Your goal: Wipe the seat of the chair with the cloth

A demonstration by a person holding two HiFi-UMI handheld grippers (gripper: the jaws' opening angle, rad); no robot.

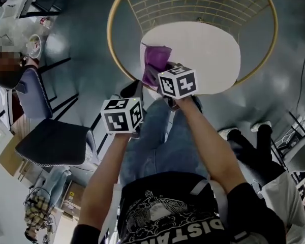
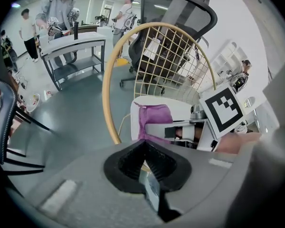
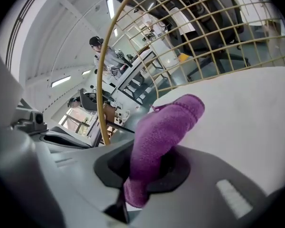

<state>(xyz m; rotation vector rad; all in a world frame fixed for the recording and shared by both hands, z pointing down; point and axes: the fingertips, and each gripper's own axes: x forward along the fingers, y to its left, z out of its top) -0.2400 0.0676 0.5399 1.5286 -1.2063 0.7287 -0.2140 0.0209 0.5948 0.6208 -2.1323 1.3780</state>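
Note:
The chair has a round white seat (image 1: 208, 50) inside a gold wire back (image 1: 193, 1). A purple cloth (image 1: 155, 61) lies bunched on the seat's left edge. My right gripper (image 1: 165, 71) is shut on the cloth's near end, and the cloth (image 3: 167, 125) arches from the jaws onto the seat (image 3: 247, 108). My left gripper (image 1: 131, 93) hovers just off the seat's near-left rim, shut with nothing in it. From the left gripper (image 2: 145, 163) I see the cloth (image 2: 154, 120), the seat (image 2: 183, 109) and the right gripper's marker cube (image 2: 223, 109).
A dark blue chair (image 1: 51, 142) stands at the left, close to my left arm. Another person's dark shoes and legs (image 1: 249, 136) are at the right. Behind the wire back stand a black office chair (image 2: 175, 13) and a table (image 2: 76, 44) with people.

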